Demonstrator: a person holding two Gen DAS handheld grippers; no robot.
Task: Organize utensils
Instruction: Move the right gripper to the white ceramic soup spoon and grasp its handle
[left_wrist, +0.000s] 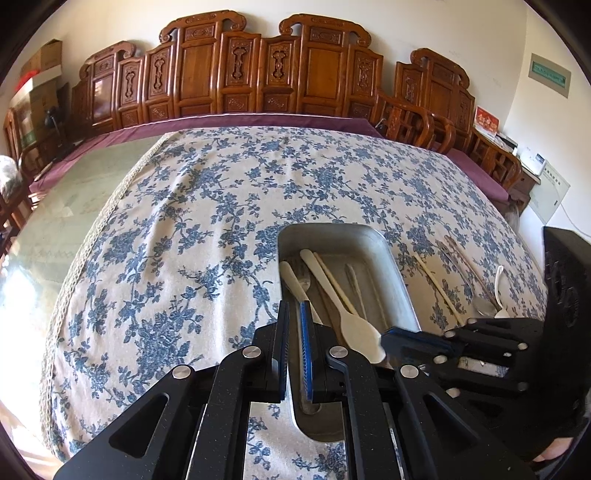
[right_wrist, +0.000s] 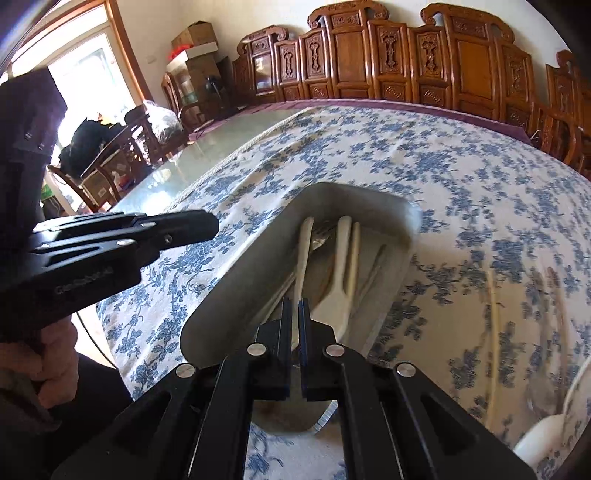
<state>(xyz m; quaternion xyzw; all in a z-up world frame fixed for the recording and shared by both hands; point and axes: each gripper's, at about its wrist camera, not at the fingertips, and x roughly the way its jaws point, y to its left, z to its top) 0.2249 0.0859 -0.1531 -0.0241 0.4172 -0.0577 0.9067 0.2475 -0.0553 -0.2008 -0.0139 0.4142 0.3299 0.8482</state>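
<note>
A metal tray (left_wrist: 397, 275) lies on the floral tablecloth and holds several utensils: a cream spatula (left_wrist: 345, 308), pale chopsticks and a fork. It also shows in the right wrist view (right_wrist: 236, 273). My left gripper (left_wrist: 294, 308) hovers over the tray's near left rim, its jaws nearly together with nothing between them. My right gripper (right_wrist: 294, 306) is over the tray's near end, jaws narrowly apart around a white utensil handle (right_wrist: 303, 254); whether they grip it is unclear. Loose chopsticks (left_wrist: 437, 284), a metal spoon (left_wrist: 480, 299) and a white spoon (left_wrist: 499, 291) lie right of the tray.
The floral tablecloth (left_wrist: 207, 221) covers a glass-topped table (left_wrist: 55, 206). Carved wooden chairs (left_wrist: 258, 74) line the far edge. Boxes (right_wrist: 195, 48) and a bag sit by the window at the far left. The other gripper (right_wrist: 122, 236) shows at left.
</note>
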